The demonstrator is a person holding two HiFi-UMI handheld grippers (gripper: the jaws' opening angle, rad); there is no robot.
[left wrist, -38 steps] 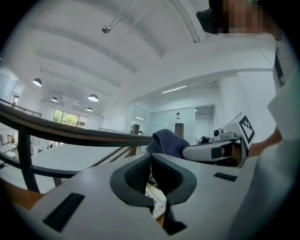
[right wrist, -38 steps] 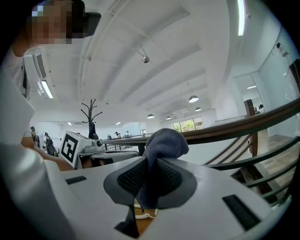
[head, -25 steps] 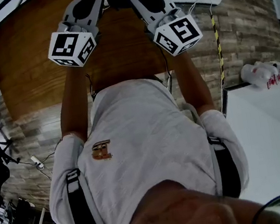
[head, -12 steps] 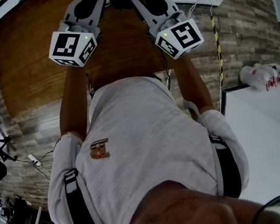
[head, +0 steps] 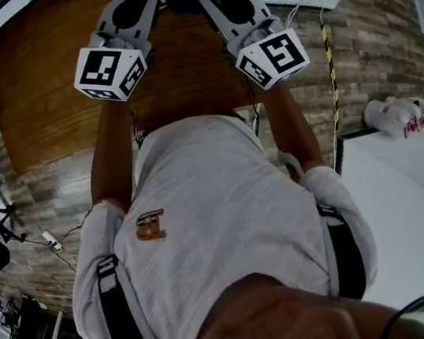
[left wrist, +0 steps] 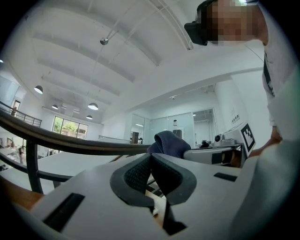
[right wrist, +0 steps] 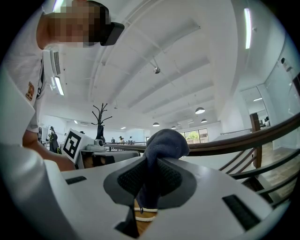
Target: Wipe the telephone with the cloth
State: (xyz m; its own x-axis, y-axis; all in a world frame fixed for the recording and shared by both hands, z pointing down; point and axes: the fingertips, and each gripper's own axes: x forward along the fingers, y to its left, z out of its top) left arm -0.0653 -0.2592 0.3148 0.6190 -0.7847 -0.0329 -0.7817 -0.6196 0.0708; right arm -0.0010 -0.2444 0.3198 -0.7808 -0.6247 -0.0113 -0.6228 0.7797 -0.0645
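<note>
Right gripper [right wrist: 149, 178]: fingers pinching the dark blue cloth [right wrist: 164, 140]. Left gripper [left wrist: 151, 173]: fingers pressed together, just beside it. Both above the wooden table [head: 49, 95].

Large open-plan office or lab hall: high white ceiling [left wrist: 93, 47], pendant lamps [left wrist: 93, 106], glass partitions [left wrist: 164, 129], white desks [head: 417, 204], plank floor [head: 373, 51].

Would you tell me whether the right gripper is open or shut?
Shut: the right gripper pinches the dark cloth, bunched above its jaws.

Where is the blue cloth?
The dark blue cloth is pinched in the right tongs, at the top middle of the head view, above the wooden table and right next to the left tongs.
</note>
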